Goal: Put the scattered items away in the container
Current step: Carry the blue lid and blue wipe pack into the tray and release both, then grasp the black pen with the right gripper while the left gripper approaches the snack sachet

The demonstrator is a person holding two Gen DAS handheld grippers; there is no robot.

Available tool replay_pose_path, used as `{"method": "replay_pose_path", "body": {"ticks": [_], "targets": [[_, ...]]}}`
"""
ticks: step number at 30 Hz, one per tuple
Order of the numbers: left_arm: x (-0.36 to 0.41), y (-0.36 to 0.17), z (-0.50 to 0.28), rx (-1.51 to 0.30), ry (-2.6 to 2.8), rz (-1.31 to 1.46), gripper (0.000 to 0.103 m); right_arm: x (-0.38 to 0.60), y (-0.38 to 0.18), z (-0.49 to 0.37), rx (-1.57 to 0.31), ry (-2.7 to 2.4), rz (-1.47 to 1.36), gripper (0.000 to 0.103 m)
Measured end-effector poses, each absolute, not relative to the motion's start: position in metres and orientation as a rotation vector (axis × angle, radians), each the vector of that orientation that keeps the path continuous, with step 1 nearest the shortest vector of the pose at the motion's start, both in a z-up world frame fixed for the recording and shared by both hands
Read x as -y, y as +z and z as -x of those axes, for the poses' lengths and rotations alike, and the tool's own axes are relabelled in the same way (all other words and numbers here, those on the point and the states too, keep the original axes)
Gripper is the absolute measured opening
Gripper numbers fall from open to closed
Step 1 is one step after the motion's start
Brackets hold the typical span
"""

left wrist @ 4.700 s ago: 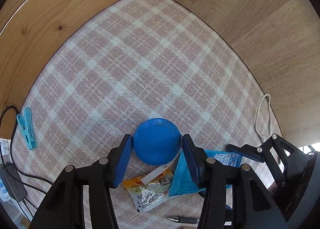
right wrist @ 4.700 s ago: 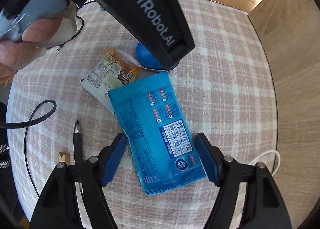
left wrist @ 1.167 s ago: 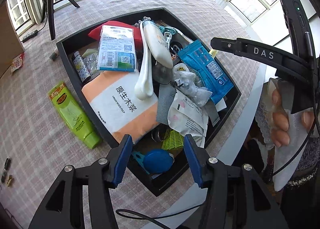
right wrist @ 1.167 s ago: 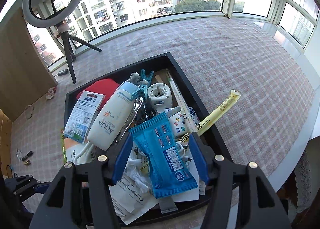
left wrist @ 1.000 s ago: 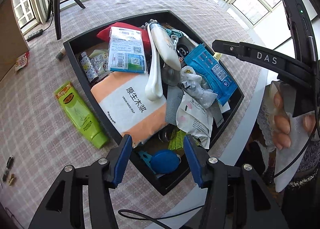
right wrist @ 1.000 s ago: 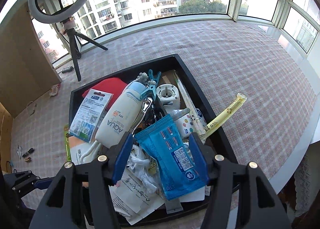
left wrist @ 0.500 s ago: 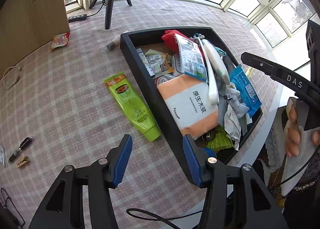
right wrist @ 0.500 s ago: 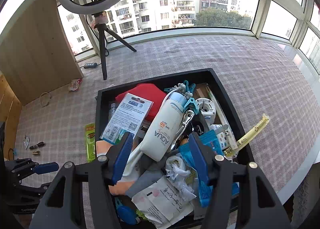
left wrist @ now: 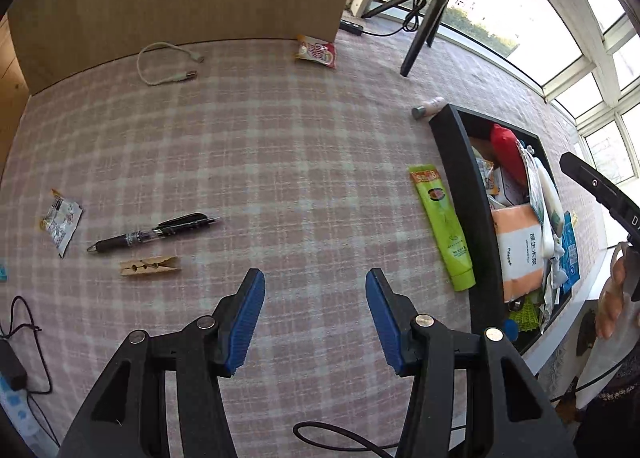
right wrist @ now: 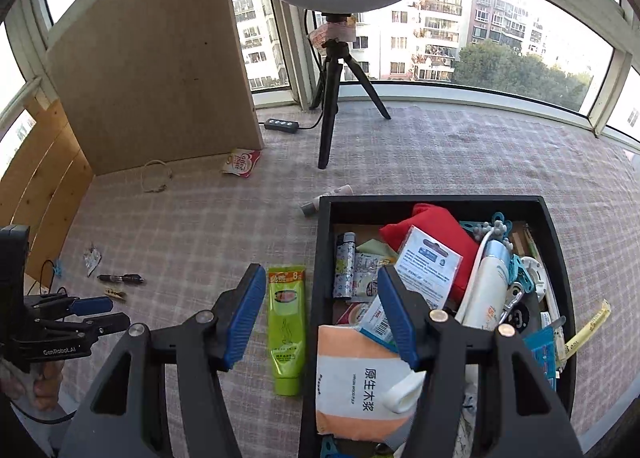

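Both grippers have swung away from the black rectangular container (right wrist: 326, 242) since half a second ago, the left one turning from its crowded corner toward the scattered items across the pink-and-white checked tablecloth (left wrist: 280, 162). The left gripper (left wrist: 315, 318) hovers with its blue-padded jaws wide apart and nothing between them, above bare cloth. Ahead to its left lie a black-and-clear ballpoint pen (left wrist: 154, 233) and, just beside it, a pale wooden clothespin (left wrist: 150, 266); a small crinkled snack sachet (left wrist: 60, 221) sits further left. A white cord (left wrist: 166, 64) and a red-and-white snack packet (left wrist: 316, 52) lie near the wooden board at the far edge. The right gripper (right wrist: 322, 318) also has its jaws spread and empty, held over the container's left wall. A lime-green squeeze tube (right wrist: 286, 322) lies on the cloth alongside that wall, outside it. Inside the container are piled an orange-and-white tissue pack (right wrist: 352, 382), a white sunscreen bottle (right wrist: 490, 286), a red pouch (right wrist: 436, 234) and a blue wet-wipe packet (right wrist: 542, 350). A small capped bottle (right wrist: 332, 196) lies just outside the far left corner.
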State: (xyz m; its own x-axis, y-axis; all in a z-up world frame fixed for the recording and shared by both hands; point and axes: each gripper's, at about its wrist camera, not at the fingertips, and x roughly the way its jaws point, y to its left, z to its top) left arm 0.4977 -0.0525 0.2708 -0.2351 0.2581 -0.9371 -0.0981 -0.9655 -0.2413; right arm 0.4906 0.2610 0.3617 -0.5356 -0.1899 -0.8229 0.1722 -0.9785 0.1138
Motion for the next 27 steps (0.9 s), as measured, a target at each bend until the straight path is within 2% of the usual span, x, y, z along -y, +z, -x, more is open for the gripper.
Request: {"method": "replay_pose_path", "body": {"ticks": [9, 16, 27], "targets": [[0.160, 0.257, -0.503, 0.417, 2.480, 1.870, 0.051, -0.156, 0.349, -0.471, -0.209, -2.364, -1.329, 0.057], [0.224, 0.243, -0.505, 0.543, 2.562, 1.947, 0.051, -0.084, 0.332, -0.463, -0.311, -2.220, -1.298, 0.057], [0.282, 0.224, -0.497, 0.736, 2.645, 2.010, 0.051, 0.007, 0.296, -0.461, -0.488, -1.981, -1.265, 0.057]]}}
